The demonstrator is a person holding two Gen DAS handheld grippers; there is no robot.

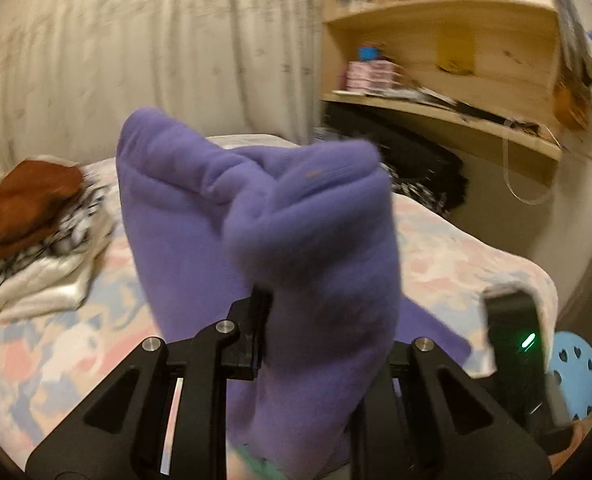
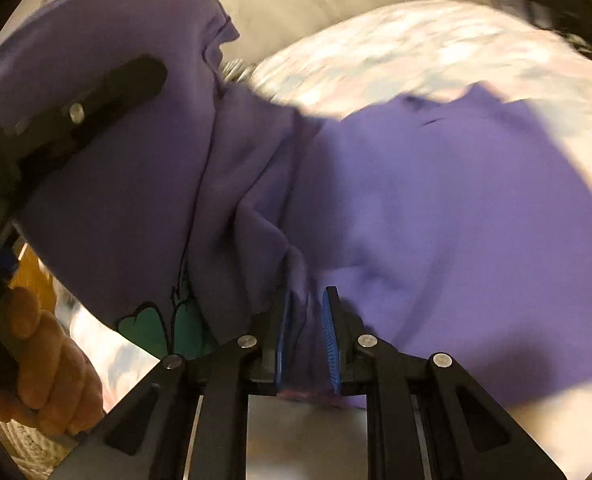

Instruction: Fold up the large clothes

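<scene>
A large purple sweatshirt [image 1: 255,208] is lifted off the bed, and both grippers hold it. My left gripper [image 1: 279,300] is shut on a bunched fold that drapes over it, hiding one finger. In the right wrist view the sweatshirt [image 2: 436,200] spreads across the bed, with a teal print [image 2: 147,328] near its lower edge. My right gripper [image 2: 308,304] is shut on a pinch of purple cloth between its blue pads [image 2: 330,336]. One black finger of the left gripper [image 2: 135,80] shows at upper left, wrapped in cloth. A hand [image 2: 47,364] grips that gripper's handle.
The bed [image 1: 55,340] has a pastel patterned cover. A pile of folded clothes [image 1: 35,216] with a brown item on top lies at its far left. Wooden shelves and a desk [image 1: 456,80] stand at the right, a curtain [image 1: 135,40] behind. A blue stool [image 1: 576,372] stands by the bed's corner.
</scene>
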